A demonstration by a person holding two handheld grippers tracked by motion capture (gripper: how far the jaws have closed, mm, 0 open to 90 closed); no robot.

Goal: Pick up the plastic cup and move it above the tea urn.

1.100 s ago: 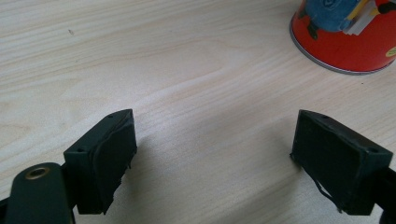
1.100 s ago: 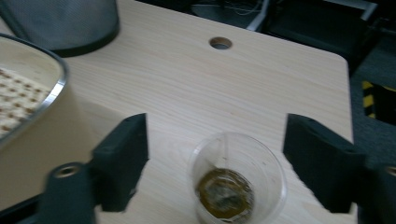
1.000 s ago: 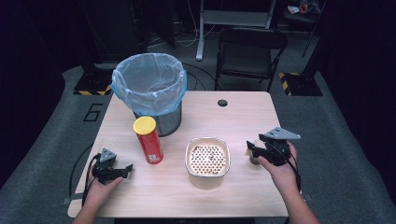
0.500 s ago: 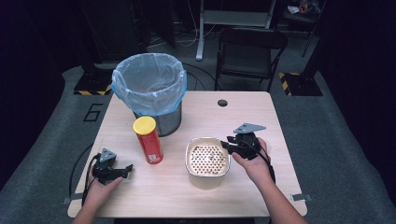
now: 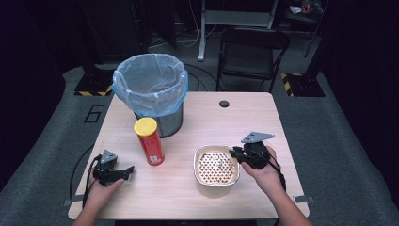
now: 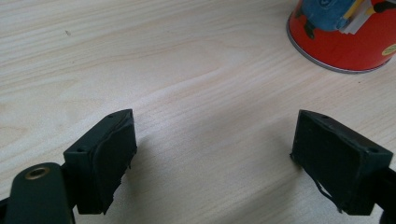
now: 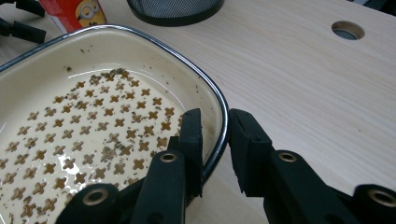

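A cream dish (image 5: 205, 149) with a brown cross pattern and a dark rim (image 7: 154, 42) sits on the wooden table, front centre. My right gripper (image 5: 234, 153) is at the dish's right edge. In the right gripper view its jaws have just closed, and the gripper (image 7: 215, 135) is shut on the rim with one pad inside the dish and one outside. My left gripper (image 5: 126, 172) rests on the table at the front left. It (image 6: 215, 158) is open with bare wood between the pads. A red can with a yellow lid (image 5: 149, 143) stands upright just right of it.
A mesh bin with a blue liner (image 5: 150, 84) stands at the back left, behind the can; its base (image 7: 175, 9) is beyond the dish. A cable hole (image 5: 224, 103) lies in the far tabletop. A black chair (image 5: 251, 52) stands behind the table.
My right gripper has moved left from the table's right side to the dish and has shut on its rim. The left gripper, can and bin have stayed put.
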